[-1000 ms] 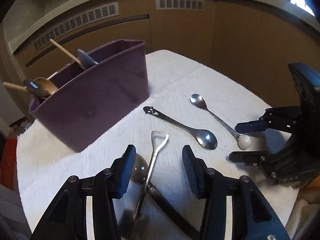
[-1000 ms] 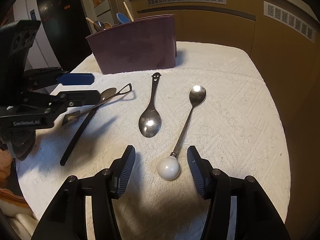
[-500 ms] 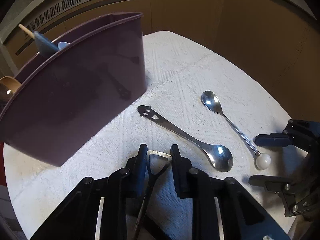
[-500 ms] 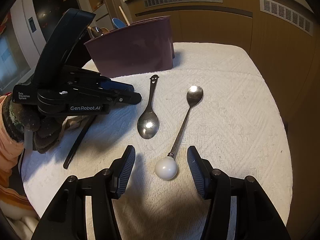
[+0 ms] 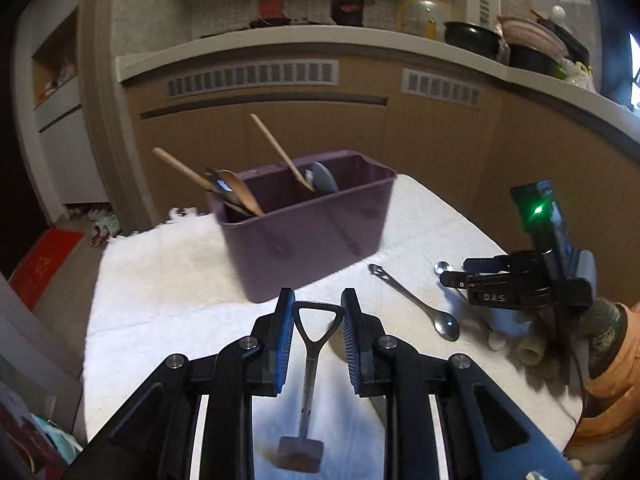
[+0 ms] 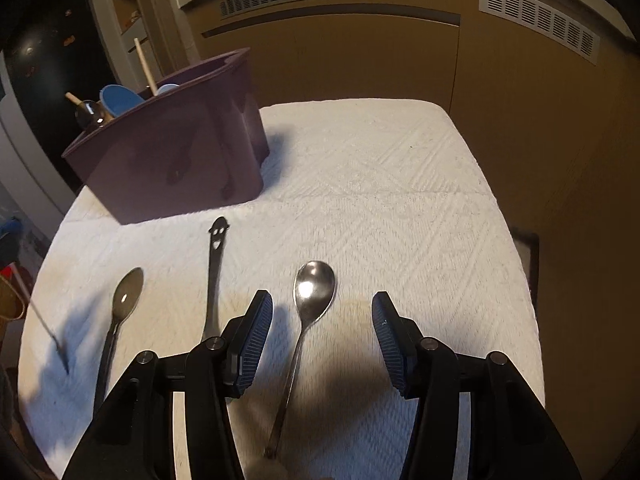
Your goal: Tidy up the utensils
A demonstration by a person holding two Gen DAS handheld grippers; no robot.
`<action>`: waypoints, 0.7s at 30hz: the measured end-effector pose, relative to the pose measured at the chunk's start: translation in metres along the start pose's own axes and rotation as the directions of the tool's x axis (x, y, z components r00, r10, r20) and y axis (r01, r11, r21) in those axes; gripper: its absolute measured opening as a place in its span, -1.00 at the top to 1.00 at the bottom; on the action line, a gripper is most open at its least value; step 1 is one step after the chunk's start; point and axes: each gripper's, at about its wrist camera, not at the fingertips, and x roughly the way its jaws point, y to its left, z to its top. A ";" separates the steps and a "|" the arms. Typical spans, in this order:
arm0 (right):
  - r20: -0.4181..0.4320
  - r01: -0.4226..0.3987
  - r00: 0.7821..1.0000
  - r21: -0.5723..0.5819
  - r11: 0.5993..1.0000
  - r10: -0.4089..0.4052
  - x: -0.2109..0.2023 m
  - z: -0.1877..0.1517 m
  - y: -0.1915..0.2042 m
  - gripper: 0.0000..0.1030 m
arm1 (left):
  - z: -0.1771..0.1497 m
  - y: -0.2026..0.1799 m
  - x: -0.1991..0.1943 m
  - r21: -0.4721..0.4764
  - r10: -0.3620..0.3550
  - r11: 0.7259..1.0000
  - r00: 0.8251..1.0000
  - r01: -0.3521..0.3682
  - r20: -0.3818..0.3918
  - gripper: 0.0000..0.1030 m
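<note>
Shovel-shaped spoon point(image 5: 307, 354) lifted off towel, pinched in left tongs point(image 5: 314, 330), handle pointing forward; right tongs point(image 6: 322, 334) spread, narrowing.

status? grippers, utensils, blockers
Left gripper shut on shovel spoon, lifted off cloth. Right gripper closing, open astride ball-handled spoon. Purple caddy ahead, path clear.

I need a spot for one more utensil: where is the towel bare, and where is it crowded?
Bare: the towel right of the purple caddy, out to its far and right edges. Also the strip left of the caddy in the left wrist view. Crowded: the near part, with the smiley-handled spoon, ball-handled spoon and black-handled spoon.
</note>
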 end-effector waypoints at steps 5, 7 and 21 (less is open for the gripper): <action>0.016 0.104 0.995 -0.064 0.993 -0.103 0.012 0.002 0.016 0.11 | -0.005 0.015 -0.003 -0.040 -0.013 0.999 1.000 0.013 -0.004 0.60; 0.018 0.132 0.991 -0.099 0.986 -0.131 0.013 0.004 0.024 0.11 | -0.006 0.018 0.002 -0.057 -0.020 0.998 1.000 0.019 -0.012 0.61; 0.002 0.091 0.996 -0.207 0.974 -0.093 -0.014 -0.002 0.043 0.51 | -0.027 0.023 0.027 -0.043 -0.060 0.998 0.991 0.055 -0.119 0.50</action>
